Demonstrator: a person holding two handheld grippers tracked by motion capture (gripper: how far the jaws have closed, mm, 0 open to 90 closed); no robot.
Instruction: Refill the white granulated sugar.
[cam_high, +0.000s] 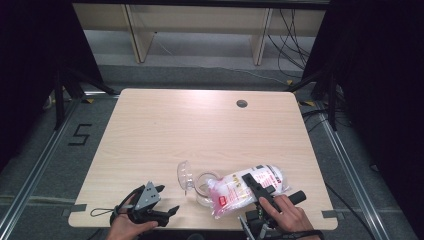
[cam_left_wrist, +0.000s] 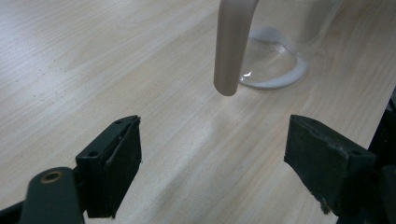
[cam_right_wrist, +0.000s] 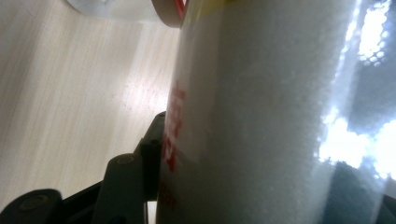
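Lower centre of the high view: I see a clear plastic bag of white granules (cam_high: 247, 189) with a red-and-white label, lying tilted on the light wood tabletop (cam_high: 165, 130). Its open end points left, into the mouth of a clear glass jar (cam_high: 206, 187). A clear hinged lid (cam_high: 184, 175) stands open at the jar's upper left.

My right gripper (cam_high: 256, 184) sits on the bag, lower right of frame, with the hand (cam_high: 287, 215) behind it near the bottom edge. In the right gripper view, the bag (cam_right_wrist: 280, 116) presses against the black jaw at lower left; the other jaw is hidden behind it. I read the gripper as clamped on the bag, jaws held roughly half apart by its bulk.

My left gripper (cam_high: 162, 200) rests at lower left of the high view, just left of the jar and apart from it. In the left gripper view its jaws stand wide apart with bare tabletop (cam_left_wrist: 93, 60) between them. The jar's base (cam_left_wrist: 273, 65) shows at upper centre there, with a pale curved rod (cam_left_wrist: 231, 46) hanging in front; I cannot tell what that rod is.
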